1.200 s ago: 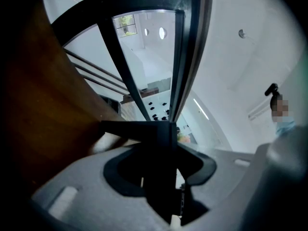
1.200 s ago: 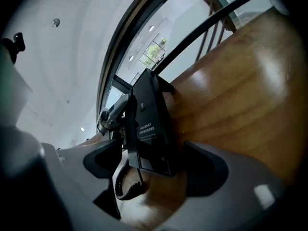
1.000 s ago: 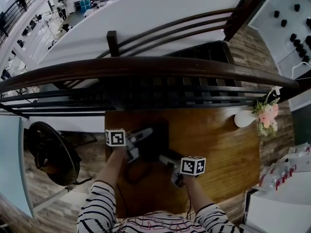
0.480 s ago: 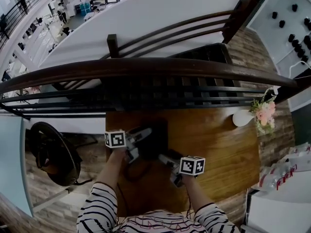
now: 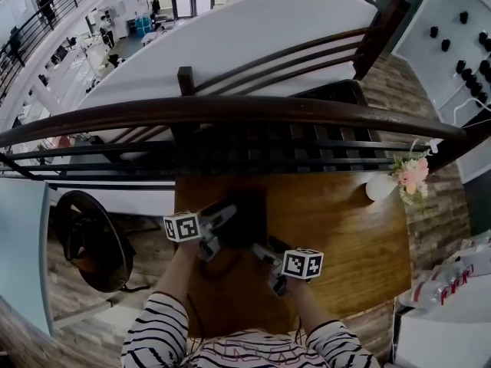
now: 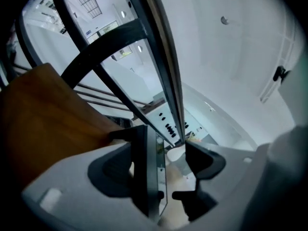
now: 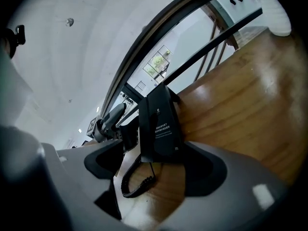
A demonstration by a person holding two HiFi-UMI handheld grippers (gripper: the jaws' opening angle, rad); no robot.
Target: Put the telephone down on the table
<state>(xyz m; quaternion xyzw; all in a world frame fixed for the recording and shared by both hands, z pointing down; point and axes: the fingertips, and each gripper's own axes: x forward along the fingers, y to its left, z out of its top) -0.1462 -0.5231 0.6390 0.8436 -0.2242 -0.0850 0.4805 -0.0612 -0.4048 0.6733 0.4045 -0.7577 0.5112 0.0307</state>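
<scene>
The black telephone lies on the brown wooden table, near its left edge. In the left gripper view the telephone's thin edge stands between my jaws, close to the left pad with a gap to the right one. My left gripper is opening. My right gripper sits just right of the telephone, jaws wide, with bare wood showing beside the left pad. The coiled cord hangs between the jaws.
A white vase with pink flowers stands at the table's far right; the vase also shows in the right gripper view. A dark curved railing runs behind the table. A round dark seat is at the left.
My left gripper has drawn back a little toward me and its marker cube has tilted. The right gripper has barely shifted. The telephone stays on the table.
</scene>
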